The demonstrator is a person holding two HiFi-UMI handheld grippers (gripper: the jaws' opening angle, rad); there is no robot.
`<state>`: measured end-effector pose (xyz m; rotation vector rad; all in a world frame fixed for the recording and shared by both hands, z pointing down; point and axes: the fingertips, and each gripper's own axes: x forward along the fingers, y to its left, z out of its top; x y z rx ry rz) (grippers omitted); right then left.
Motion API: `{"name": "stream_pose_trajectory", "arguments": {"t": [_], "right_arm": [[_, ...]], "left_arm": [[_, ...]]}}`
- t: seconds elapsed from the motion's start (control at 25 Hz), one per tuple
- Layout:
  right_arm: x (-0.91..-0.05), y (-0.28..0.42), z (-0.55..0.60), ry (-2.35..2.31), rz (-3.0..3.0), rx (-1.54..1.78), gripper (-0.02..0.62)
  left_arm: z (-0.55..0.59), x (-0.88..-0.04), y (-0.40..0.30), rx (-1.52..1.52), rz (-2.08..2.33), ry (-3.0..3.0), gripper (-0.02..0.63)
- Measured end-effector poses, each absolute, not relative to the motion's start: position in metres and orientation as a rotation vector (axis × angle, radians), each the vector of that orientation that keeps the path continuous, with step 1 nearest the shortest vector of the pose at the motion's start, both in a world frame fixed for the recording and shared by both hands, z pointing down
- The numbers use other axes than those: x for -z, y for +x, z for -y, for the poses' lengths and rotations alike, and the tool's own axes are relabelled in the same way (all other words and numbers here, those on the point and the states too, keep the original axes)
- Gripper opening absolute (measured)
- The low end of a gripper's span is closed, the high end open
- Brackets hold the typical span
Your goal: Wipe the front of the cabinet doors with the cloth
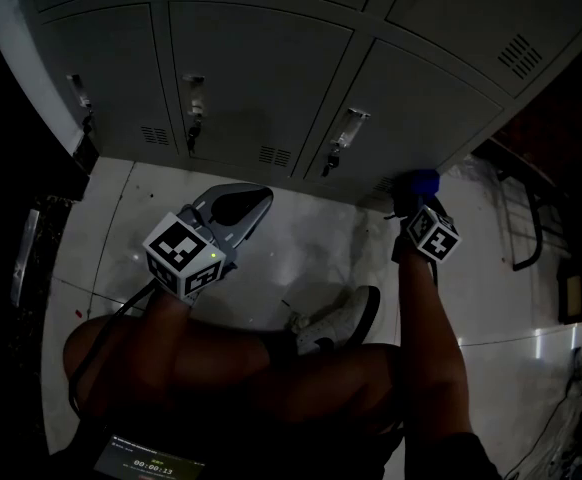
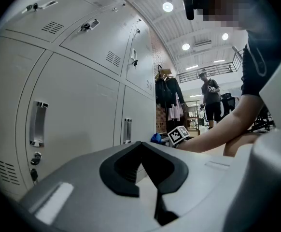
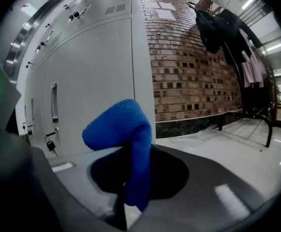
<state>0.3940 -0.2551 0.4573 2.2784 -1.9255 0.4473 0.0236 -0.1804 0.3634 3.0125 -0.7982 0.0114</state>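
Head view: blue cloth point(image 1: 418, 181) sits by the bottom edge of the grey cabinet doors point(image 1: 261, 78), carried by the right gripper point(image 1: 412, 200); the left gripper point(image 1: 251, 200) hovers above the floor point(image 1: 301, 253).
Left gripper view: jaws pressed together, nothing between them.
Right gripper view: jaws clench the folded cloth beside a lower door.

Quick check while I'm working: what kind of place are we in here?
Probably a locker or changing area in a large hall: a bank of grey metal lockers with vents and keys, a brick wall, and hanging clothes beside it.
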Motion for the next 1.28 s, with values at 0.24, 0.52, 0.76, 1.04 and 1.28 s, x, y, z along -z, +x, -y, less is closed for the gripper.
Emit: {"name": "stream_pose_trajectory", "arguments": {"t": [0.24,0.52,0.76,1.04,1.28], "right_arm": [[-0.457,0.322,0.264,2.094,2.092,-0.414,0.069],[-0.422,0.210,0.266,1.888,2.356,-0.369,0.069],[-0.426,0.155,0.259,1.724,2.432,-0.344,0.069],[-0.471,0.130,0.272,1.584,2.380,-0.323,0.069],[-0.496,0.151,0.287,1.586,2.321,-0.317,0.069]], "left_arm": [[0.181,-0.358,0.022,0.000,0.813,2.999,0.005],[0.183,-0.358,0.022,0.014,0.814,3.007,0.005],[0.182,-0.355,0.021,0.018,0.819,2.998,0.005],[0.183,-0.357,0.021,0.013,0.822,2.996,0.005],[0.184,-0.356,0.021,0.016,0.827,2.988,0.005]]}}
